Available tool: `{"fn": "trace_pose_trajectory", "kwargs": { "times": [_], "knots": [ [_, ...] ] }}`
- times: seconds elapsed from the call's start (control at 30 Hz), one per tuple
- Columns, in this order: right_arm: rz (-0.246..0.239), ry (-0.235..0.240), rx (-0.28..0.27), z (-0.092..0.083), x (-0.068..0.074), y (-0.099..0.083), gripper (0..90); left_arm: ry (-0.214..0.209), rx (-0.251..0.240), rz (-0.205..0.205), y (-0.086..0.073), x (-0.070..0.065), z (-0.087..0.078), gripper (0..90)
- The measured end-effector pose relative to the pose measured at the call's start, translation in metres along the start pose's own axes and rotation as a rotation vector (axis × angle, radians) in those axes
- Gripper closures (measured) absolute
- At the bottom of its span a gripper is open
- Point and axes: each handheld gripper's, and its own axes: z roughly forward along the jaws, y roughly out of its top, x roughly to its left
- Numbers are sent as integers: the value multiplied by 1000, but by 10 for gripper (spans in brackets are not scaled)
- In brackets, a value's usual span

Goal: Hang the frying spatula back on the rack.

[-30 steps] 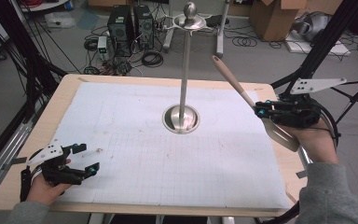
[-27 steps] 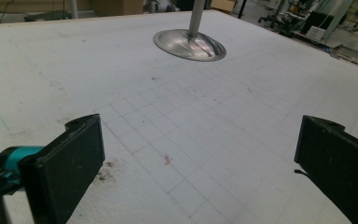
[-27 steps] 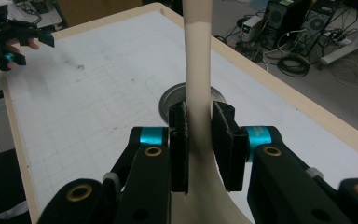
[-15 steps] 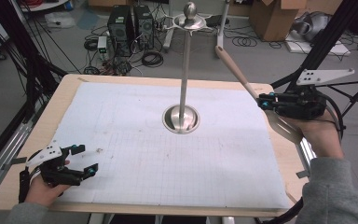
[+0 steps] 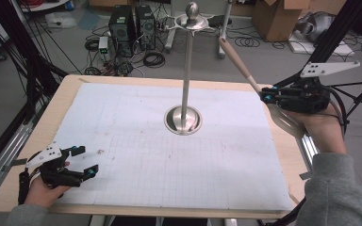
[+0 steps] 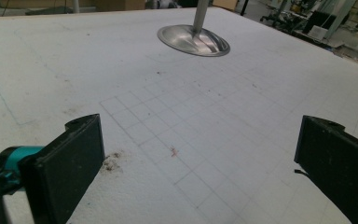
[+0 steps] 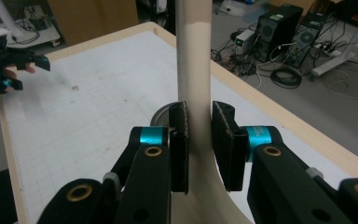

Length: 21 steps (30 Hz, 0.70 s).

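Wooden table [image 5: 47, 129] under gridded white mat [image 5: 136, 141], steel stand [image 5: 184, 117] atop.

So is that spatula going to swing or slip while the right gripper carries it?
Probably stiff: the spatula holds a straight line out past the right gripper. Its smooth neck could twist between the pads. The long handle sticking up may lever it, so move gently.

Both forearms wear grey sleeves [image 5: 339, 193]. The right gripper [image 7: 199, 140] is black, with teal collars behind flat dark pads and brass-ringed screw holes along its links; a pale three-cornered plate [image 5: 329, 68] tops it. The left gripper [image 5: 82, 162] matches, teal-tipped.
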Motion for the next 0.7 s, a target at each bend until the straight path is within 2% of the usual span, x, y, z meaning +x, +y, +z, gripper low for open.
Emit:
{"fn": "trace_pose_trajectory", "kwargs": {
  "times": [0.5,0.6,0.7],
  "knots": [
    [20,9,-31,2,-3,12,772,-1,-2,-1,0,0,-1,20],
    [25,22,-55,1,-1,17,772,2,-9,-1,1,0,-3,20],
    [22,18,-42,3,0,21,772,3,-11,-2,1,0,-5,20]
  ]
}}
